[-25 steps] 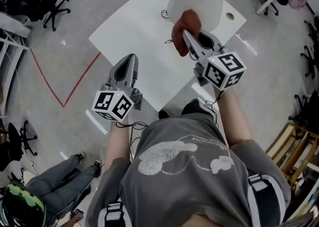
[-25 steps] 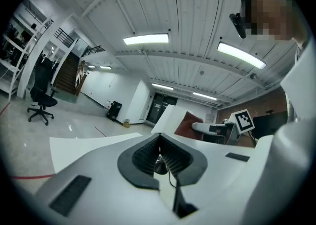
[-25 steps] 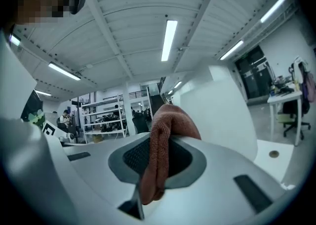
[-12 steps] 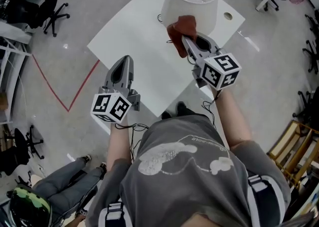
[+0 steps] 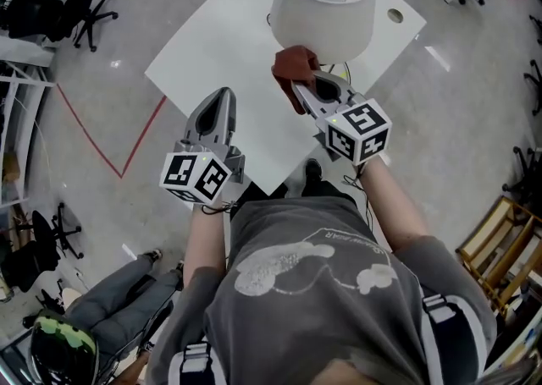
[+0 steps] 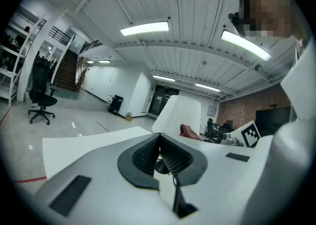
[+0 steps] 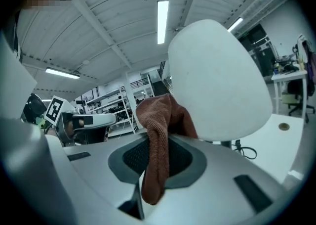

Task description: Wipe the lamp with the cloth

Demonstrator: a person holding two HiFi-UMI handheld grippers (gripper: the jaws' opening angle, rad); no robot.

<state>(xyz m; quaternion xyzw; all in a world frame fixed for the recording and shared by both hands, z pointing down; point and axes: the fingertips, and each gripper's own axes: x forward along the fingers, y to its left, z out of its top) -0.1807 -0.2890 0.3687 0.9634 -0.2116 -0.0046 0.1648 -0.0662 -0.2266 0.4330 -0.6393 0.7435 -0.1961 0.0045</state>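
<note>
Between the fingers (image 7: 183, 158) of the right gripper (image 5: 298, 89) hangs the rust-brown cloth (image 7: 157, 140), clamped fast. Its bunched top lies against the lower edge of the lamp (image 5: 322, 4) shade (white, drum-shaped, bulb showing inside from above). The lamp stands toward the far side of the white bench (image 5: 222, 57), with a black cord by its foot. To the left, well apart from the lamp, the left gripper (image 5: 220, 97) hovers over the bench's near part, its fingers (image 6: 142, 158) pressed together on nothing.
</note>
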